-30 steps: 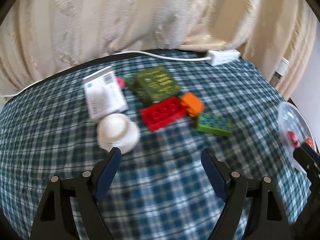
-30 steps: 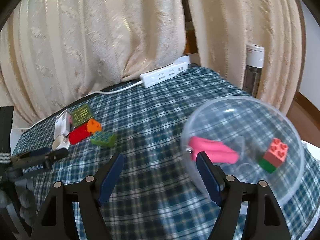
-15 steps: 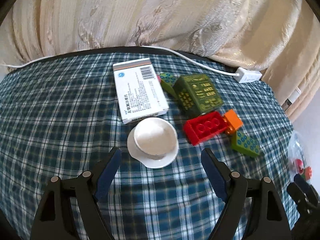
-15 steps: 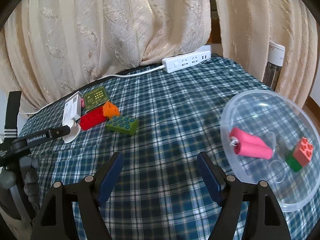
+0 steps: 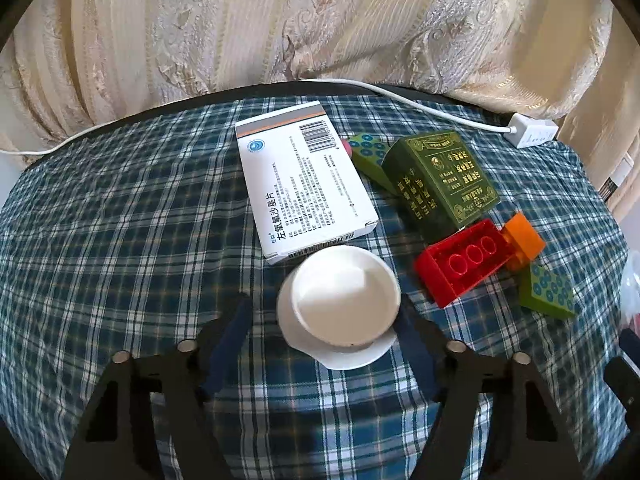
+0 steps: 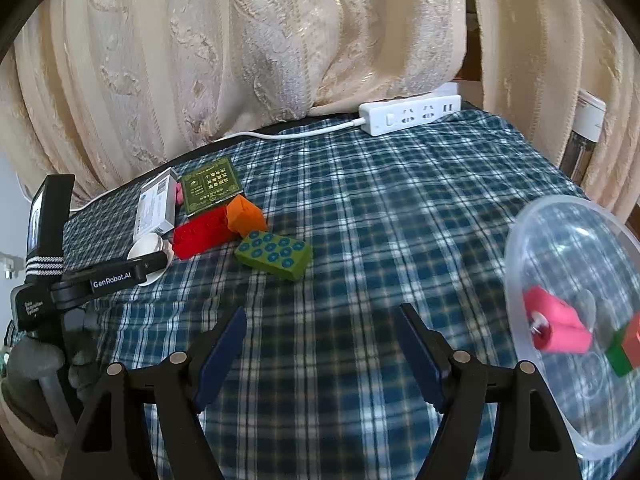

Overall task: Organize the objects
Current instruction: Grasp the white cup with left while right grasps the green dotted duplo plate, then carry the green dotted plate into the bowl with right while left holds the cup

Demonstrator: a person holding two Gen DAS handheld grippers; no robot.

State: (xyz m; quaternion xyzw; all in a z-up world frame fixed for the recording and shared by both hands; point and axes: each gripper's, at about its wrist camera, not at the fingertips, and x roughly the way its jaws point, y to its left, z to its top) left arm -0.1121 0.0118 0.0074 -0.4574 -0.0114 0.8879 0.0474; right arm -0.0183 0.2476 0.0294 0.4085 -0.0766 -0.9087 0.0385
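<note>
My left gripper is open, its fingers on either side of a small white cup on the checked tablecloth; no contact shows. Behind the cup lie a white medicine box, a dark green box, a red brick, an orange brick and a green brick. My right gripper is open and empty over the cloth. To its right a clear plastic bowl holds a pink piece and a red-and-green brick. The green brick lies ahead of it.
A white power strip with its cable lies at the table's back edge, against cream curtains. The left gripper's body shows at the left in the right wrist view. A bottle stands off the table at the right.
My left gripper has moved forward and left until the white cup lies between its fingers. My right gripper has swung left, so the bowl has slid to the right of its view.
</note>
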